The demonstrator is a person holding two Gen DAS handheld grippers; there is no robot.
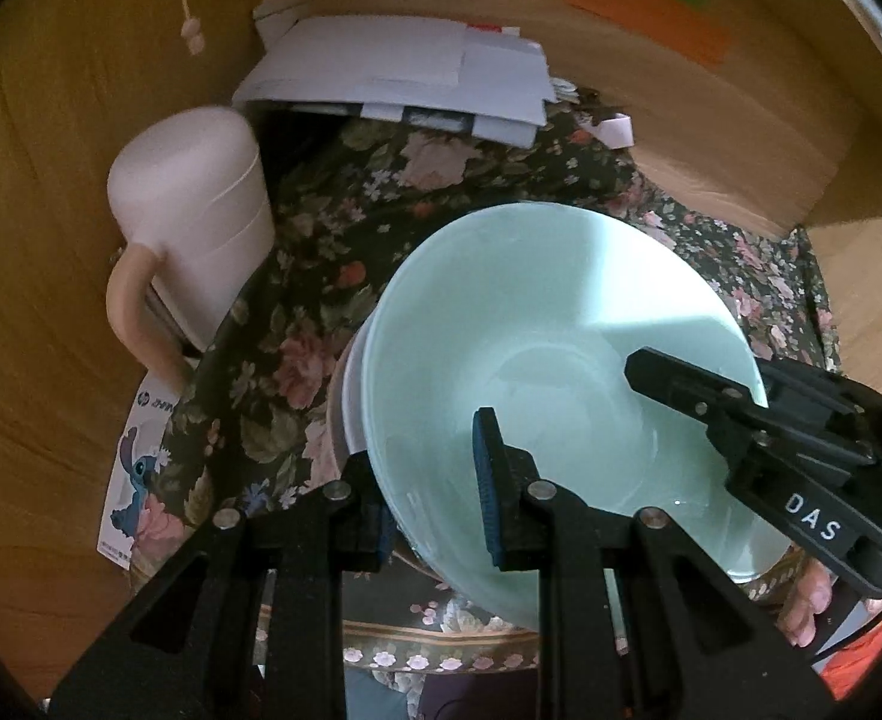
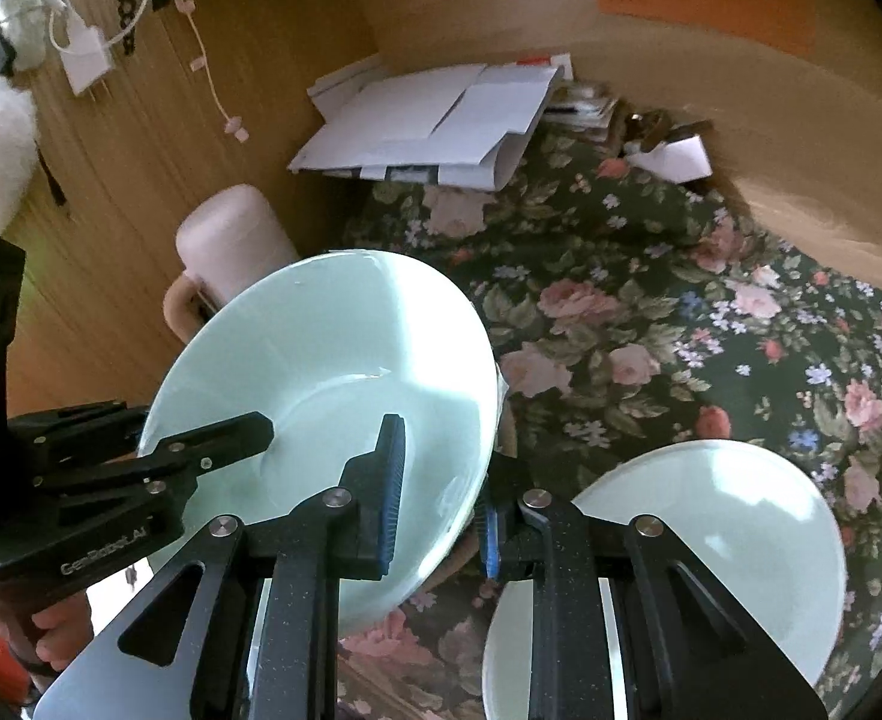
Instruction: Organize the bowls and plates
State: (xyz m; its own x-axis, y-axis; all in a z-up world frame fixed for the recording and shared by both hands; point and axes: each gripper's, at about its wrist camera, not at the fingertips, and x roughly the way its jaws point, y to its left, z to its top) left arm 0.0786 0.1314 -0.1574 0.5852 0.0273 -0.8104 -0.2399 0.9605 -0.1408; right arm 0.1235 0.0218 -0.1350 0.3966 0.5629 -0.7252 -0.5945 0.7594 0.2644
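A pale green bowl (image 1: 537,324) hangs tilted above the floral cloth, gripped at opposite edges by both grippers. My left gripper (image 1: 429,456) is shut on its near-left rim, one blue pad inside and the other finger outside. The right gripper (image 1: 705,384) clamps the rim at the right. In the right wrist view the same bowl (image 2: 333,348) fills the left half, with my right gripper (image 2: 441,468) shut on its right rim and the left gripper (image 2: 201,426) on the far side. A second pale green bowl (image 2: 723,528) rests on the cloth at lower right.
A pink-white jug (image 1: 195,228) with a handle stands at the left beside the wooden wall (image 1: 51,180). White papers (image 1: 399,78) are piled at the back. A cartoon card (image 1: 135,468) lies at the cloth's left edge. The floral tablecloth (image 2: 651,312) stretches to the right.
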